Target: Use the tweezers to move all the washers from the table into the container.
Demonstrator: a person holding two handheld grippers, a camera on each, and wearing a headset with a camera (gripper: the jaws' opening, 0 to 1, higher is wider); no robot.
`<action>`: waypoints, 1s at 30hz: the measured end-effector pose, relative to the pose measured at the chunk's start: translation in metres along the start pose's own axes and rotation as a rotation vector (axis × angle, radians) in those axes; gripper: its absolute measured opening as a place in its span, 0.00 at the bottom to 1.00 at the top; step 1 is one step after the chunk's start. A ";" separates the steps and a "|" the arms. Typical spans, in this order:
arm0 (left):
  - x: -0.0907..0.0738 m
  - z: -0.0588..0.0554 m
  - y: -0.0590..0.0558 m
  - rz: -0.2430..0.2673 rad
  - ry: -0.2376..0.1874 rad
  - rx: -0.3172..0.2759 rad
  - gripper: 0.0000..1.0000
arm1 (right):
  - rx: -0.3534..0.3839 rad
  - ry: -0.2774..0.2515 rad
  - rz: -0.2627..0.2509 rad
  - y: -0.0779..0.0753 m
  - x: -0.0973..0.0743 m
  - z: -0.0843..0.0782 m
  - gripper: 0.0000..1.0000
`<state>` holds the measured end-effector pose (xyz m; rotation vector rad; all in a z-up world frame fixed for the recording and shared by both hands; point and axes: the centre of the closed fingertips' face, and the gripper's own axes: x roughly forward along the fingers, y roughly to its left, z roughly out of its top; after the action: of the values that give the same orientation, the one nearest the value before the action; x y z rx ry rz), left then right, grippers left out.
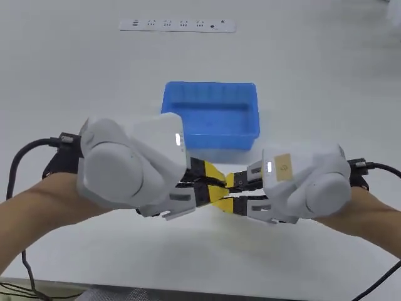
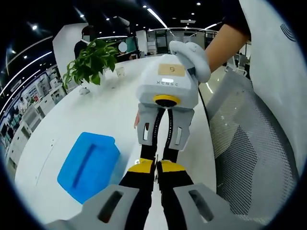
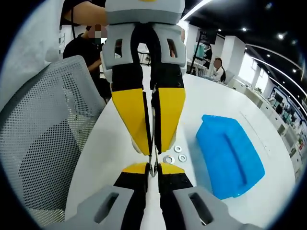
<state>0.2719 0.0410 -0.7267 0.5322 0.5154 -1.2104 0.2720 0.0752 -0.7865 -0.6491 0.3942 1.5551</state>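
Observation:
My two grippers meet nose to nose over the white table, just in front of the blue container [image 1: 212, 113]. The left gripper [image 1: 216, 188] comes in from the left and the right gripper [image 1: 230, 192] from the right. In the right gripper view thin metal tweezers [image 3: 152, 143] run between the left gripper's yellow jaws, and their end sits between my right gripper's [image 3: 153, 168] own yellow tips. Both pairs of jaws look shut on the tweezers. Three washers [image 3: 175, 155] lie on the table beside the container [image 3: 230, 155]. The left gripper [image 2: 156, 166] faces the right one, with the container [image 2: 88, 165] to its left.
A white power strip [image 1: 177, 25] lies at the table's far edge. A mesh office chair [image 2: 249, 158] stands beside the table, and a potted plant [image 2: 91, 62] sits further along it. Black cables trail from both grippers. A person [image 3: 218, 69] sits in the background.

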 end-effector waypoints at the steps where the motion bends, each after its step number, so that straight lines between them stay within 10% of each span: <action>1: -0.001 0.001 -0.001 -0.008 -0.009 -0.008 0.07 | -0.001 -0.001 0.003 0.001 0.000 0.000 0.08; 30: -0.013 0.004 -0.002 -0.017 -0.028 0.055 0.06 | 0.021 -0.006 0.020 0.003 -0.004 0.006 0.09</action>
<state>0.2665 0.0471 -0.7159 0.5583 0.4644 -1.2494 0.2682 0.0756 -0.7796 -0.6260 0.4128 1.5697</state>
